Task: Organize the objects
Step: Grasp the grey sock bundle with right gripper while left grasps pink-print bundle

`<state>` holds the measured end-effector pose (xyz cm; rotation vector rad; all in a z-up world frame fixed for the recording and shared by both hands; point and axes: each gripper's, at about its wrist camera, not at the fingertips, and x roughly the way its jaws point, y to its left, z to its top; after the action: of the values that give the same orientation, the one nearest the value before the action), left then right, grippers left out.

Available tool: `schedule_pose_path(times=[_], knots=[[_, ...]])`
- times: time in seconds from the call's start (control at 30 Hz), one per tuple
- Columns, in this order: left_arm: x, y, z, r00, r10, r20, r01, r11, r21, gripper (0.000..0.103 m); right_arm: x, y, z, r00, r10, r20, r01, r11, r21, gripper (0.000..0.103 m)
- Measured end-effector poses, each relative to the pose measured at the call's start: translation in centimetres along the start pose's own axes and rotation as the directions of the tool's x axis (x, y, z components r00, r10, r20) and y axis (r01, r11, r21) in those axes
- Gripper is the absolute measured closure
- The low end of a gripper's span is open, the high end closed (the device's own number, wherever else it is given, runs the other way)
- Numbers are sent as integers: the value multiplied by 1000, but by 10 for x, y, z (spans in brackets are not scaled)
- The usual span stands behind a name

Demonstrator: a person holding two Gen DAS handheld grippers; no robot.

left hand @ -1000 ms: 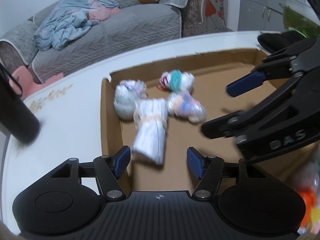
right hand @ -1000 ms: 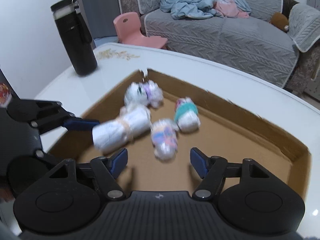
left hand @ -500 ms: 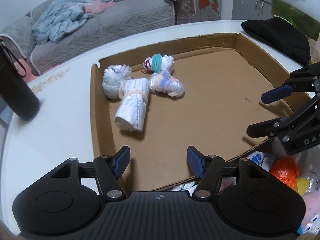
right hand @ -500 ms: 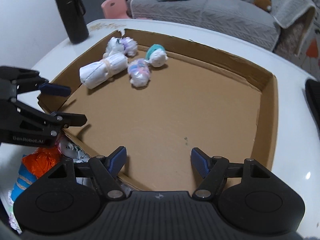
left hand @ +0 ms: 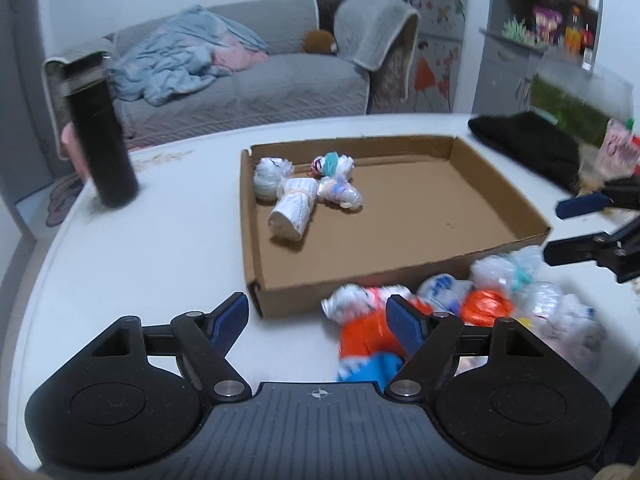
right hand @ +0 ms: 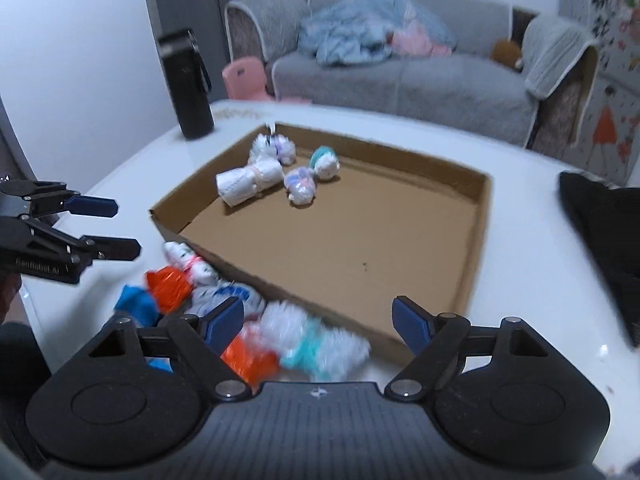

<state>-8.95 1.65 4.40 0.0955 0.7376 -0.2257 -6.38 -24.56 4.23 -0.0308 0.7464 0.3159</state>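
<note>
Both the left claw (left hand: 316, 320) and right claw (right hand: 318, 322) are released, holding nothing. The blurry pile of knotted plastic-bag bundles (right hand: 248, 320) on the white counter (left hand: 160, 256) is probably light and squishy, so pinch the middle.

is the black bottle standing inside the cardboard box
No, the black bottle stands upright on the white table, outside the cardboard box, beyond its left wall.

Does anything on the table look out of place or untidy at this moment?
Yes. A loose heap of bundled plastic bags lies on the table outside the cardboard tray, against its near wall, while only four bundles sit inside, crowded in one far corner. Nothing looks spilled or damaged.
</note>
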Motion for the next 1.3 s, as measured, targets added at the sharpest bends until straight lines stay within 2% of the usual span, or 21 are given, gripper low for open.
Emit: schedule_pose_path(times=[0.03,0.07,0.1,0.17,0.23,0.33,0.4,0.6,0.73,0.9,0.97,1.03,1.1,1.2,1.23,1.3], knots=[[-9,1,-6,1000,1,12,-1,1000,-14,20,-12,1,-8,999,-5,33,5,1000,3,21],[-18,0,-14,1000,4,18,-4,1000,-27,18,-23,2,-17,998,-15,65,14,1000,11,8],[-26,-1,-22,1000,3,24,-2,999,-41,17,-33,3,-28,994,-35,102,33,999,26,0],[-39,-5,-40,1000,-7,29,9,998,-59,17,-44,7,-53,985,-85,150,79,996,43,1],[-46,-13,-57,999,-16,33,18,997,-69,16,-41,14,-73,982,-141,126,138,990,29,1],[-52,-27,-86,999,-32,31,35,996,-79,16,-29,20,-91,989,-113,92,109,993,49,1],[-49,-40,-97,998,-49,24,51,997,-55,16,-19,20,-94,992,-100,73,95,993,66,1],[-28,-57,-112,1000,-7,6,7,1000,8,16,5,23,-87,991,-112,72,108,993,55,2],[-19,-46,-116,1000,1,-26,-2,1000,-8,16,5,20,-91,985,-163,56,161,986,45,20],[-17,-30,-117,999,23,-34,-24,999,-43,20,2,13,-100,980,-194,40,192,980,44,22],[-16,-27,-117,999,10,-37,-12,999,-52,20,1,14,-103,982,-188,32,186,981,51,21],[-15,-29,-115,999,0,-36,-2,999,-36,25,2,15,-102,981,-191,33,190,981,47,23],[-14,-32,-115,999,8,-34,-9,1000,-20,30,3,17,-106,982,-188,25,187,981,44,29],[-16,-30,-114,999,-5,-41,5,1000,-10,34,1,16,-108,983,-182,26,180,982,59,45],[-17,-29,-115,999,-5,-42,5,1000,-8,35,1,14,-109,983,-183,20,181,981,68,62],[-19,-26,-114,999,-6,-43,5,1000,-13,36,0,11,-107,984,-179,20,177,980,85,62]])
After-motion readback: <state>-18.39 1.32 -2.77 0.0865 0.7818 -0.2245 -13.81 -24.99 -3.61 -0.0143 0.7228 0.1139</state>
